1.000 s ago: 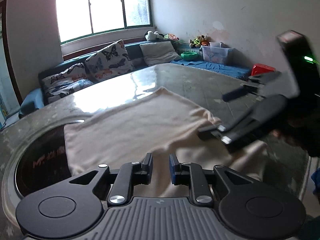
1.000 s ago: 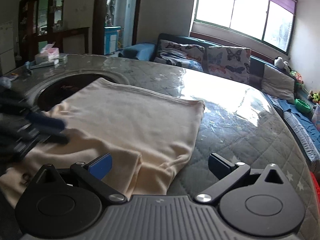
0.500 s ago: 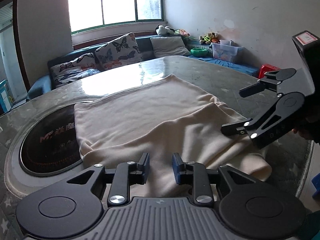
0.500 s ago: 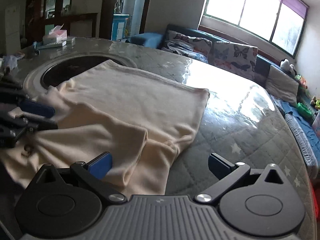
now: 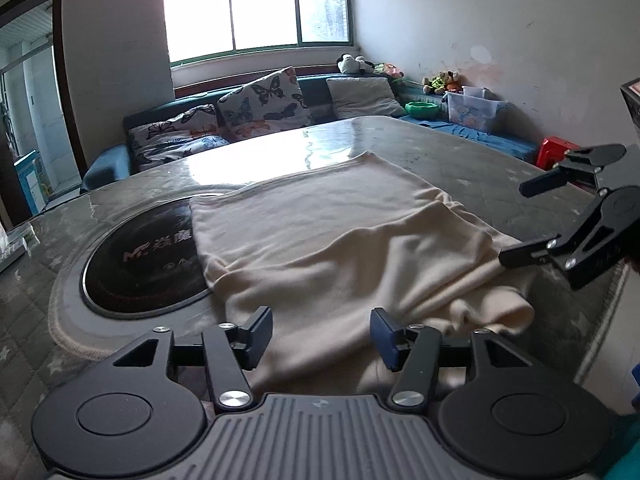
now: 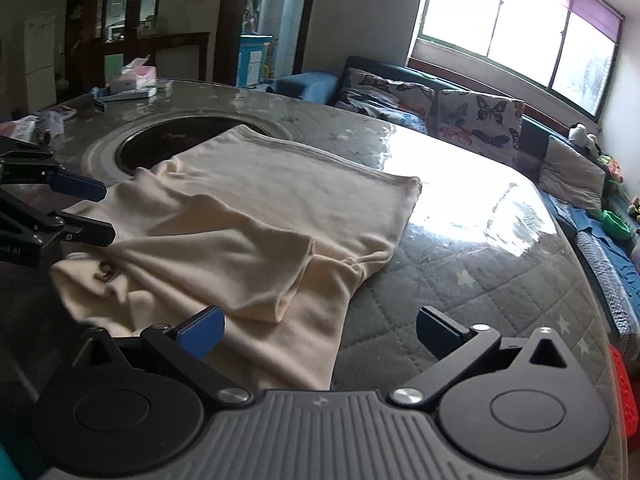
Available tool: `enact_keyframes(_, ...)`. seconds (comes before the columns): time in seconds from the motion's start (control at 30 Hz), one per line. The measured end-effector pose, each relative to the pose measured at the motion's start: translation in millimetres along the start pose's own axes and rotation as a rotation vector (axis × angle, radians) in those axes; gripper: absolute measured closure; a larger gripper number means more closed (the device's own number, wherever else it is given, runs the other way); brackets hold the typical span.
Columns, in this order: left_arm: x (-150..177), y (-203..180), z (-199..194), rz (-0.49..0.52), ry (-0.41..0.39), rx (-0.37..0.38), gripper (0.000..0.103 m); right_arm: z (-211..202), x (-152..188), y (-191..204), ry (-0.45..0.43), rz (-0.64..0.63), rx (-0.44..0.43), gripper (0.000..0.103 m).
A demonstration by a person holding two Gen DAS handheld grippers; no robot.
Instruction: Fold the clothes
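Note:
A cream shirt [image 5: 332, 232] lies on the grey quilted table, with its near part folded over and rumpled; it also shows in the right wrist view [image 6: 256, 216]. My left gripper [image 5: 321, 332] is open and empty, just above the shirt's near edge. It also shows in the right wrist view [image 6: 102, 212], at the left beside the shirt. My right gripper [image 6: 320, 326] is open and empty over the shirt's near right edge. It also shows in the left wrist view [image 5: 516, 222], at the right, with its lower fingertip at the folded sleeve.
A round black cooktop [image 5: 140, 256] is set in the table [image 6: 460, 280], partly under the shirt. A tissue box [image 6: 134, 78] and small items lie at the far left. A sofa with butterfly cushions [image 5: 260, 108] stands behind the table. A red stool [image 5: 554, 152] stands at the right.
My left gripper has opened from nearly shut. Both grippers have drawn back from the shirt. The shirt's near part now lies folded over and loose on the table.

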State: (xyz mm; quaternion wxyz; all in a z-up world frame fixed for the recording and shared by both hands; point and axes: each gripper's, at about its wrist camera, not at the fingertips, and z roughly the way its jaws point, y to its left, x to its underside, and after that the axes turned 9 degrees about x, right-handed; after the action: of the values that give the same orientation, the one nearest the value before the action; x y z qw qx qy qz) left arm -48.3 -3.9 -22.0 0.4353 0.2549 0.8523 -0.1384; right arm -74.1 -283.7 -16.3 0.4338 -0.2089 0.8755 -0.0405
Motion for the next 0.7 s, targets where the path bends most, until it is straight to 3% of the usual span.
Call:
enact_keyframes(0.43, 16, -14, -23, 0.022, 0.025, -0.010, 0.025, -24, 13, 5, -0.015, -0.040, -0.022, 0.000)
enact_keyframes(0.7, 26, -29, -28, 0.097, 0.031, 0.035, 0.030, -34, 25, 7, -0.012, -0.037, -0.029, 0.000)
